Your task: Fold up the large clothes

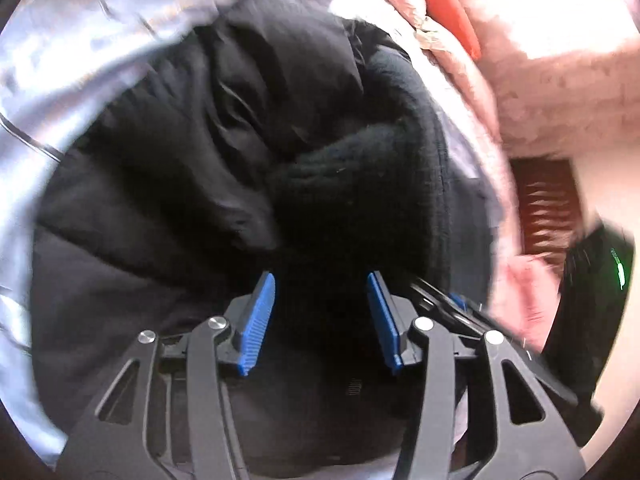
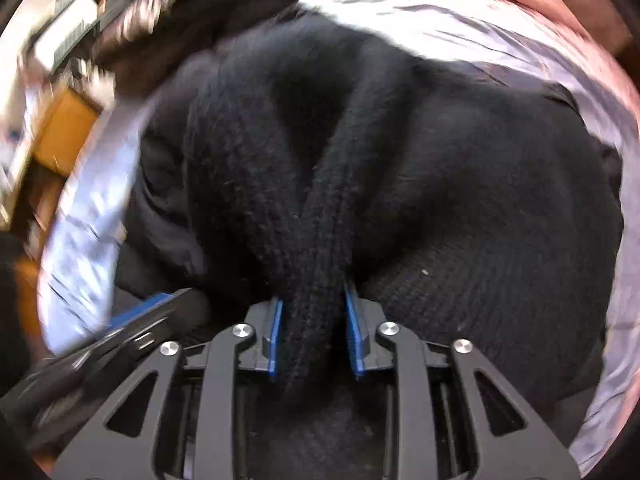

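A large black garment (image 1: 224, 152), padded with a thick knit edge, lies bunched on a pale lilac sheet (image 1: 52, 80). My left gripper (image 1: 321, 286) hangs just over its knit part with the blue pads (image 1: 260, 320) apart and nothing visibly pinched between them. In the right wrist view the same black garment (image 2: 460, 168) fills the frame. My right gripper (image 2: 313, 302) is shut on a thick knit fold (image 2: 312, 240) of it, which bulges up between the blue pads. The left gripper's fingers (image 2: 152, 308) show at the lower left of the right wrist view.
A pink fluffy blanket (image 1: 560, 92) with an orange carrot toy (image 1: 452, 8) lies to the right of the sheet. A black device with a green light (image 1: 592, 288) sits at the far right. Brown furniture (image 2: 68, 132) and clutter stand beyond the sheet's left edge.
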`<state>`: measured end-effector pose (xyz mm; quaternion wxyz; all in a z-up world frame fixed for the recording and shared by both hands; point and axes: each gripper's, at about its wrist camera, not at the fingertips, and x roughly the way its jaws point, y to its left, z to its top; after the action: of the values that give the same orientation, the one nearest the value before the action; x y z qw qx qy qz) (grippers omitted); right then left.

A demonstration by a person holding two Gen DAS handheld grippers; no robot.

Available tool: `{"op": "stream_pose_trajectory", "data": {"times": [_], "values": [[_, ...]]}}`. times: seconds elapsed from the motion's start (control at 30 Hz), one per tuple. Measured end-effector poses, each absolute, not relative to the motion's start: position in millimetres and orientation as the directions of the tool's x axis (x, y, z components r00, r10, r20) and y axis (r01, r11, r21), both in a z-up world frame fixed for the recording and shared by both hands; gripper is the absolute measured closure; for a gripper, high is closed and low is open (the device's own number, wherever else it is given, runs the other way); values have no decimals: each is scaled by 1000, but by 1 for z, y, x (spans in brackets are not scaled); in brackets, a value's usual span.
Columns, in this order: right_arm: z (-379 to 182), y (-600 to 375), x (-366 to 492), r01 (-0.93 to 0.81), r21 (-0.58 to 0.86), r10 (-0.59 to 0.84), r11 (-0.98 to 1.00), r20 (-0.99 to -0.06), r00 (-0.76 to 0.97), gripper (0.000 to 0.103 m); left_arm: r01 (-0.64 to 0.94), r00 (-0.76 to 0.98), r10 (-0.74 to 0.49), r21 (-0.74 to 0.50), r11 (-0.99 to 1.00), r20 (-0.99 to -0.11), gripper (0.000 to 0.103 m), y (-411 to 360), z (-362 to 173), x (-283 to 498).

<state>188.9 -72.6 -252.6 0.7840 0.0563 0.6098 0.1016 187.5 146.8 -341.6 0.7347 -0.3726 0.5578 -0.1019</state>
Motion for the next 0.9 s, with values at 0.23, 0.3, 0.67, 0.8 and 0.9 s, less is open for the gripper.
{"op": "stream_pose_trajectory", "data": {"times": [0.23,0.3,0.67,0.8,0.9], "values": [[-182,-130,147,-84,325,320,942,-800,508,89,-264,288,-739,-792,550,-609,55,106,-373,240],[-172,-128,130,-145,368,386,918,-748,540,93,-241,264,-723,-769,592,-639,57,90,-377,252],[-226,-117,112,-210,451,498,867,-779,382,93,-371,423,-353,-515,773,-834,54,152,-310,240],[-303,-81,103,-213,431,472,877,-855,213,93,-220,544,-395,-580,785,-740,44,155,-275,245],[-317,-92,101,-172,487,516,856,-828,221,92,-92,500,-454,-566,819,-738,45,123,-280,244]]}}
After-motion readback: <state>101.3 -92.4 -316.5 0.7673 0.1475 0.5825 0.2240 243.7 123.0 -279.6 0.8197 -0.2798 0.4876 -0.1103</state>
